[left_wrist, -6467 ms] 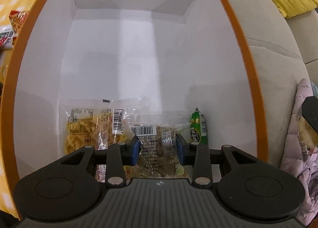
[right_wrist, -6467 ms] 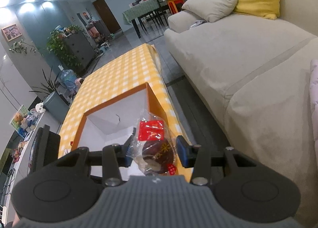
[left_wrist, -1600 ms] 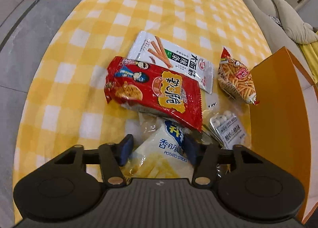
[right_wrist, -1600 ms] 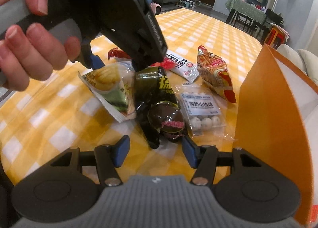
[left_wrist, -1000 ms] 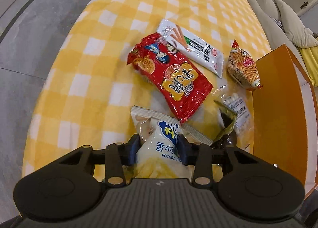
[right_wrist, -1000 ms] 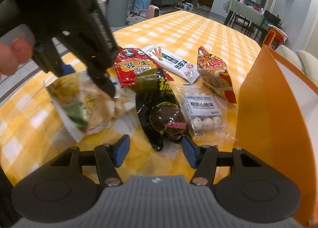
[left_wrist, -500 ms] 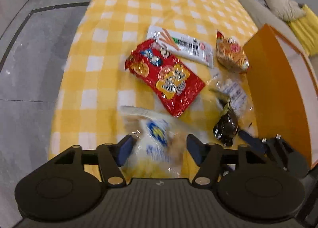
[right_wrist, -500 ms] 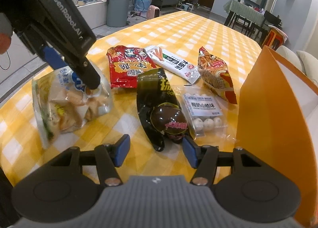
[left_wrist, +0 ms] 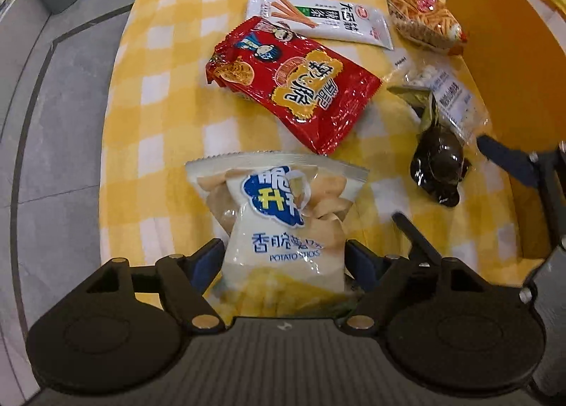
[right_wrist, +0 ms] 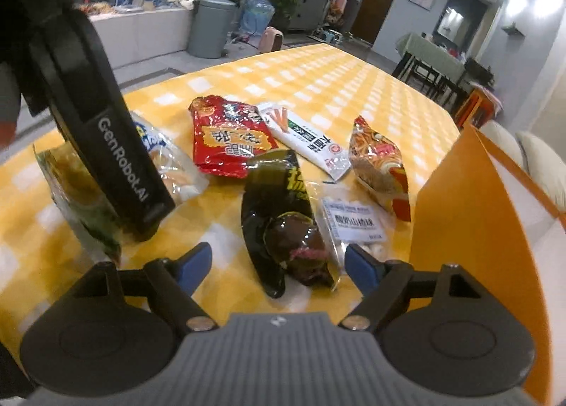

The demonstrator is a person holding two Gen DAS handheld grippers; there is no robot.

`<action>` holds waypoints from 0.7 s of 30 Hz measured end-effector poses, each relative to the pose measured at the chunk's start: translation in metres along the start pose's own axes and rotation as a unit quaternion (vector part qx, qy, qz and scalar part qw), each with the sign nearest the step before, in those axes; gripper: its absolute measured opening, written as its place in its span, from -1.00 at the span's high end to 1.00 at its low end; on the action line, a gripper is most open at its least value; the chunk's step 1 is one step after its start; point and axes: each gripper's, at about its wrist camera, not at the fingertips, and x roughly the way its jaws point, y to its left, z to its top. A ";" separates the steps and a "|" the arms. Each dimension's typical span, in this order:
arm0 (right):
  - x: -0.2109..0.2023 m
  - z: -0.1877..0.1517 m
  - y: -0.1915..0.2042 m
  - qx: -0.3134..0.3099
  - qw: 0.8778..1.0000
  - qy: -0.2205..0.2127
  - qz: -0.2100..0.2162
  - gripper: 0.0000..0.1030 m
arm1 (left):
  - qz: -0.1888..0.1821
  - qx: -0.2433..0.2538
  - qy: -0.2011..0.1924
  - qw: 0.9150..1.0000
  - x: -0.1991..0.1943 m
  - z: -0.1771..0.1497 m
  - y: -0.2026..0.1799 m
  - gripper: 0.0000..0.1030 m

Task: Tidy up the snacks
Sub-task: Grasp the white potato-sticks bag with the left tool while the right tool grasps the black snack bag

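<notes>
Red snack bag [left_wrist: 295, 82] beside orange box [left_wrist: 513, 52]

Bare checked tablecloth [left_wrist: 159, 94] lies open left of the red snack bag [left_wrist: 293, 82]. Rightward, the dark packet [right_wrist: 283, 222] and clear candy pack [right_wrist: 353, 222] crowd against the orange box wall [right_wrist: 470, 229]. The left gripper [right_wrist: 116, 165] blocks the near-left side.

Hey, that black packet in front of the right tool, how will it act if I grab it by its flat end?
The black packet would probably flop: the film looks thin and creased. Its round lump sits at the near end, so that end likely hangs down. The glossy wrap may slip between the right tool's open pads.
</notes>
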 end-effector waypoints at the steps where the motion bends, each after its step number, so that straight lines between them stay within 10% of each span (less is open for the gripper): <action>1: 0.003 0.000 0.001 -0.009 1.000 0.001 -0.002 -0.59 | -0.001 0.001 0.000 1.000 0.000 -0.001 0.000 -0.58; 12: 0.013 0.003 -0.001 -0.012 1.000 -0.023 -0.016 -0.60 | -0.017 -0.041 -0.004 0.999 -0.002 -0.007 0.016 -0.28; 21: 0.013 0.002 -0.001 -0.013 0.999 -0.025 0.014 -0.01 | -0.007 -0.033 -0.007 0.999 -0.003 -0.012 0.014 -0.28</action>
